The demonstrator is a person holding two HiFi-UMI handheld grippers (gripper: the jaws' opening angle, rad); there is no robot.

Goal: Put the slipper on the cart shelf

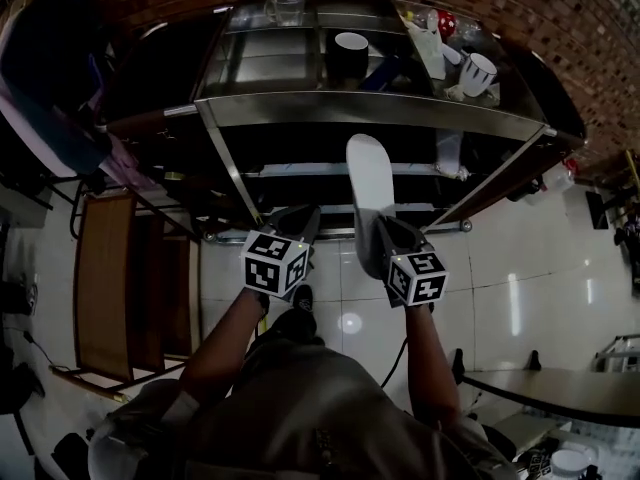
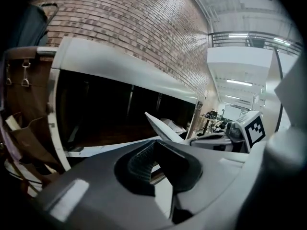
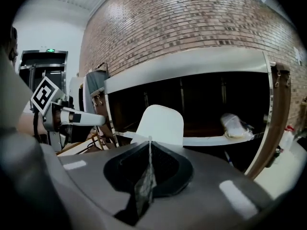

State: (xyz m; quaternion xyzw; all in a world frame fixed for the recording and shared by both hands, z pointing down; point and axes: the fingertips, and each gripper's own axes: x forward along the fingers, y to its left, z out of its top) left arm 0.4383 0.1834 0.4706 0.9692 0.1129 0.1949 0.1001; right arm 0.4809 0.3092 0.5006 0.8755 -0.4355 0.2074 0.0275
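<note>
White flat slipper appeared light and bendable. Right gripper pinched its edge, a sound hold; left gripper stood spread, empty.

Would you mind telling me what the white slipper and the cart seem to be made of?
The slipper looks like thin white foam or non-woven fabric with a matte finish: it is flat and plain and shows no gloss. I cannot tell which of the two. The cart appears to be metal, probably stainless steel, with a brushed sheen: its grey rails and shelf edge catch bright highlights.
</note>
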